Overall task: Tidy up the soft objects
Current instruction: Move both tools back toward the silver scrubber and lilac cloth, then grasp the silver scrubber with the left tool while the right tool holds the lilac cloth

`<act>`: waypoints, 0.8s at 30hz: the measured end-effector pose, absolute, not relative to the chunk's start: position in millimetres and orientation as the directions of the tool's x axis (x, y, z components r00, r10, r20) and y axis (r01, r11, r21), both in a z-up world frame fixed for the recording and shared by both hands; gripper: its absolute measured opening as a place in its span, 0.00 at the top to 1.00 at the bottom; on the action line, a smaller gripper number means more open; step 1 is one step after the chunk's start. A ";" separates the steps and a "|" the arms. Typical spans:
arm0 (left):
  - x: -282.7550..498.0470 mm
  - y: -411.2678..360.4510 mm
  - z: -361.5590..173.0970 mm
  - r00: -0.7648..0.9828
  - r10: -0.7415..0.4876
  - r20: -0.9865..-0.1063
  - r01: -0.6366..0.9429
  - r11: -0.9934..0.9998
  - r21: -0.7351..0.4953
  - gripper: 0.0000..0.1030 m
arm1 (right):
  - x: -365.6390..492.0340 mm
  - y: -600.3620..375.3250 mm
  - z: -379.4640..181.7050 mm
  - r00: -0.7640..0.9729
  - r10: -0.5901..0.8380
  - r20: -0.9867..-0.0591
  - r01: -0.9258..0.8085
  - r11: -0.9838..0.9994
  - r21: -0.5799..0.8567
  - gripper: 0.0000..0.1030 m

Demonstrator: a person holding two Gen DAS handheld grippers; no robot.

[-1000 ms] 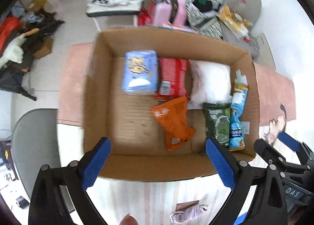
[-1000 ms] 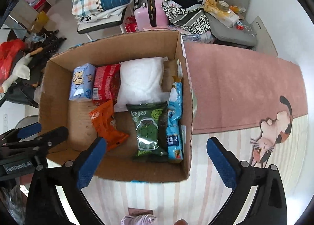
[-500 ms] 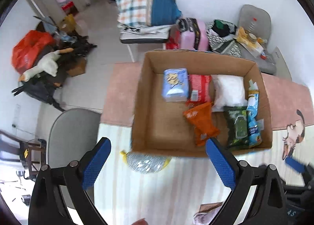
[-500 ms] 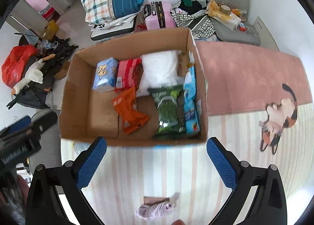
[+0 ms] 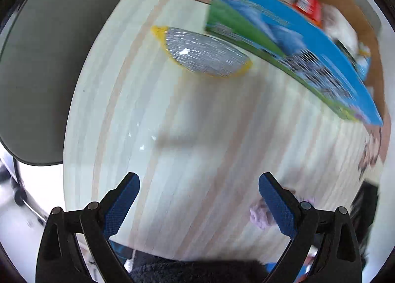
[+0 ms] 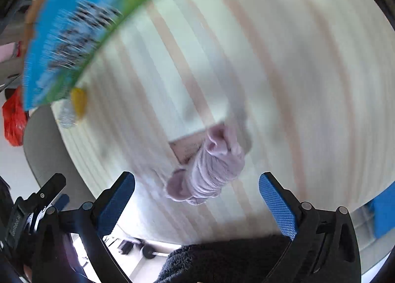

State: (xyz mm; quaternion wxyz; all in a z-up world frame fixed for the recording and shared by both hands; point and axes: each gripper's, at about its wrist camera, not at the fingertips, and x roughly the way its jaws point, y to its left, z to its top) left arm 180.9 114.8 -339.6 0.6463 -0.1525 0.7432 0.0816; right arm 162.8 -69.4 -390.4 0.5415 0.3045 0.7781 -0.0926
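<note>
A rolled lilac sock bundle lies on the striped table top, just ahead of my open right gripper and between its blue fingers. It also shows in the left wrist view beside the right finger. My left gripper is open and empty over the bare table. A silver snack bag with yellow ends lies ahead of it, against the cardboard box. The box holds several soft packets, blurred here.
The box's printed blue and green side fills the upper left of the right wrist view. A grey chair seat stands left of the table. A small card lies under the sock bundle. My left gripper shows at lower left.
Both grippers have pulled back from above the box and dropped low over the table. The right one now frames the sock bundle; the left one faces the silver bag.
</note>
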 end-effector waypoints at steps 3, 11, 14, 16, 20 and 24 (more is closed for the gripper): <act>194.8 121.9 -342.1 -0.082 -0.074 -0.994 -0.346 0.937 -0.041 0.04 | 159.9 -54.5 -407.4 -0.265 0.372 -0.890 0.536 0.824 0.184 0.36; 248.5 126.6 -353.3 0.027 0.001 -1.000 -0.408 0.913 -0.010 0.04 | 176.2 -46.9 -383.1 -0.208 0.236 -0.949 0.404 0.905 0.136 0.59; 265.2 125.7 -365.8 0.059 0.065 -0.996 -0.441 0.897 0.033 0.04 | 184.2 -49.4 -376.6 -0.193 0.204 -0.960 0.391 0.913 0.116 0.59; 269.6 125.1 -377.4 0.036 0.172 -0.984 -0.424 0.895 0.141 0.04 | 189.7 -51.8 -374.3 -0.191 0.189 -0.963 0.385 0.917 0.104 0.59; 257.1 144.9 -386.2 0.018 0.185 -0.983 -0.421 0.893 0.160 0.02 | 197.3 -52.0 -368.1 -0.185 0.176 -0.967 0.365 0.926 0.098 0.59; 233.0 174.2 -377.5 -0.050 0.127 -0.991 -0.418 0.898 0.136 0.02 | 204.1 -45.4 -358.9 -0.164 0.175 -0.971 0.326 0.939 0.114 0.59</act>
